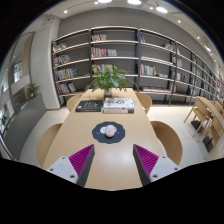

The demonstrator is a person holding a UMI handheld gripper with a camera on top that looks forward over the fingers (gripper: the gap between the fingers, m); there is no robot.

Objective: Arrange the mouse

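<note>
The hand-held gripper point(109, 160) hovered above the wooden bench point(75, 135), its fingers spread wide and holding nothing. Beyond them, a small white mouse point(108, 130) sat on a dark round mat point(108, 132). Farther along lay what looked like books point(105, 104), then a potted plant point(108, 77). Bookshelves point(120, 60) lined the wall behind.
</note>
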